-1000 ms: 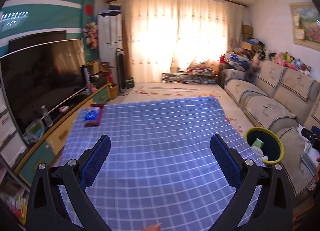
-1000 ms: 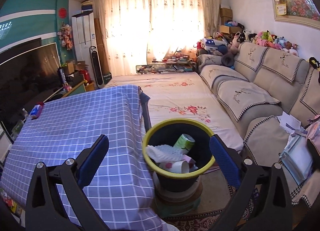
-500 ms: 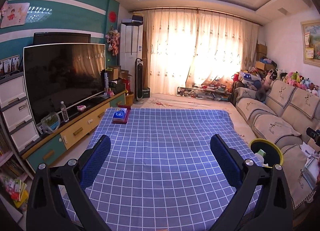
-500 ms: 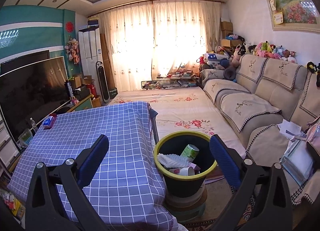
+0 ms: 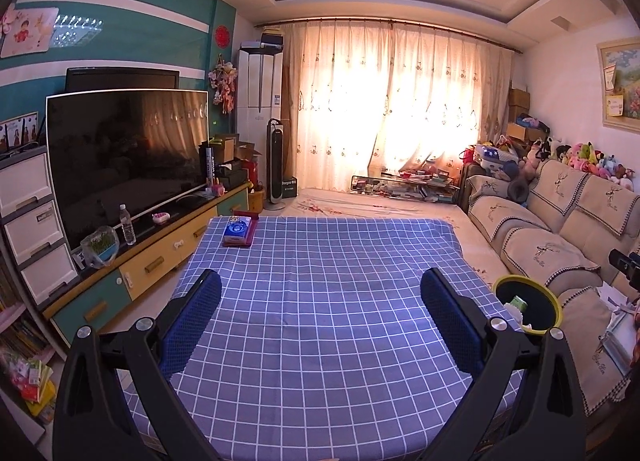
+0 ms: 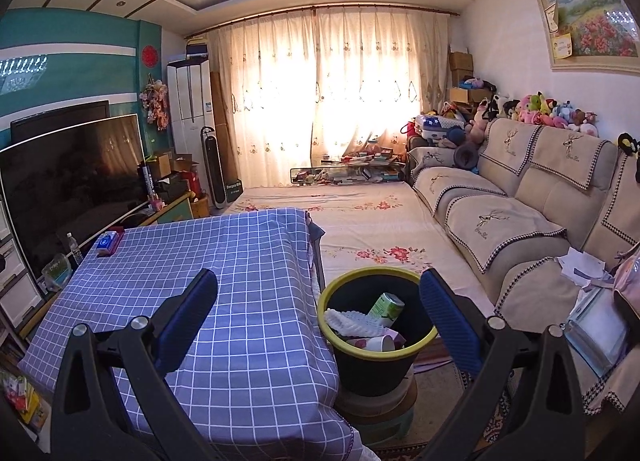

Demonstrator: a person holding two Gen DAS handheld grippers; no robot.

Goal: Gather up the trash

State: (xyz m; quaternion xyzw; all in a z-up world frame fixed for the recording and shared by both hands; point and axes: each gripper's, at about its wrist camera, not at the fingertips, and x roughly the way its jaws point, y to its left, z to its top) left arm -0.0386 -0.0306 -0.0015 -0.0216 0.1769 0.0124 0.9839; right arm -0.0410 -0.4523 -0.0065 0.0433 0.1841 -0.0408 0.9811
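A black trash bin with a yellow rim (image 6: 378, 357) stands on the floor at the right edge of the table (image 6: 208, 281), which wears a blue checked cloth. Inside the bin lie a green carton (image 6: 386, 304), white foam netting (image 6: 354, 321) and a paper cup (image 6: 374, 343). My right gripper (image 6: 318, 299) is open and empty, held above the table's right edge and the bin. In the left wrist view the bin (image 5: 528, 307) sits off the table's right side. My left gripper (image 5: 320, 299) hangs open and empty over the checked cloth (image 5: 320, 281).
A blue tissue pack on a red tray (image 5: 239, 231) lies at the table's far left corner. A TV on a low cabinet (image 5: 124, 157) lines the left wall. A beige sofa (image 6: 520, 221) runs along the right, papers (image 6: 584, 265) on its near seat. Floral floor mat (image 6: 360, 221) lies beyond.
Both grippers have risen and tilted up: more of the ceiling and far room shows, and the table and bin sit lower and smaller in view. Both stay open and empty.
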